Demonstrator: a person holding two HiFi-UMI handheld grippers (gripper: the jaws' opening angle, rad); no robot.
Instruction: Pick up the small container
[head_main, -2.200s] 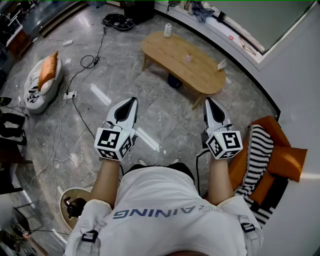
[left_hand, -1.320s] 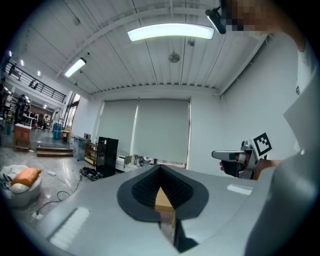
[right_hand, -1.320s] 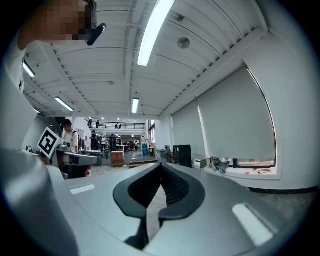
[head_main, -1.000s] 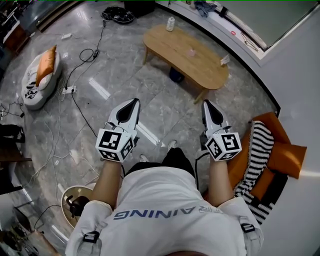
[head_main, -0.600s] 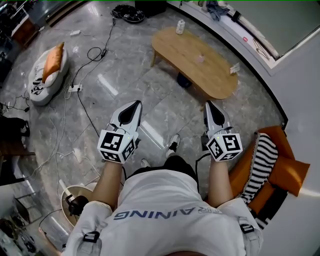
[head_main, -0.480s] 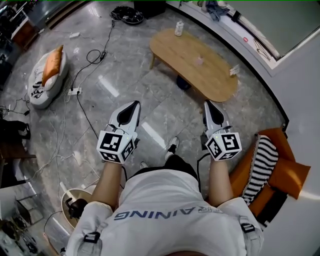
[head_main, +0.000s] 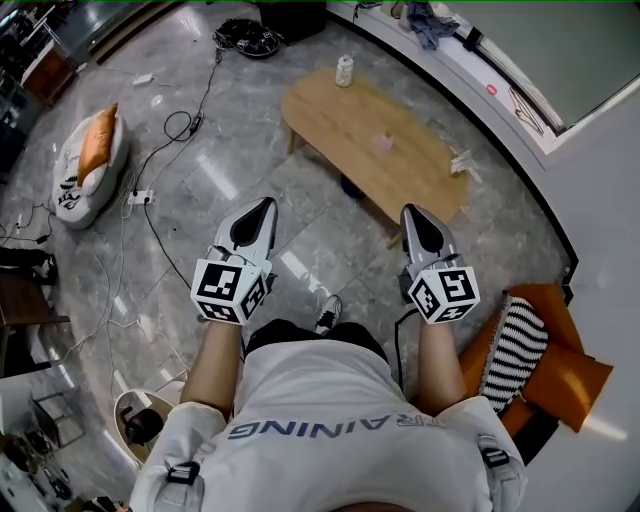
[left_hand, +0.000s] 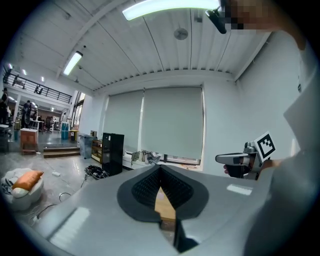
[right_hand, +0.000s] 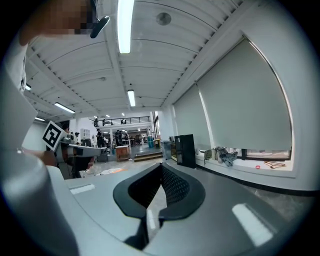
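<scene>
The left tongs (head_main: 263, 204) and right tongs (head_main: 413, 211) are both closed and empty, well apart from the small pale pink container (head_main: 383, 142), which stands upper centre on the oval wooden worktop (head_main: 415, 165). Best to step closer, open one pair early and approach level.

Bright, even indoor light. In the left gripper view I read a long white ceiling strip lamp (left_hand: 170, 7) blown out to pure glare. Glossy grey marble floor (head_main: 330, 235) throws back white streaks; shadows faint, soft-edged. Heavy fisheye bend, black corners in both gripper views. Left gripper (left_hand: 160, 167) and right gripper (right_hand: 161, 164) shells soft-focus up close, carrying pale reflected patches.
</scene>
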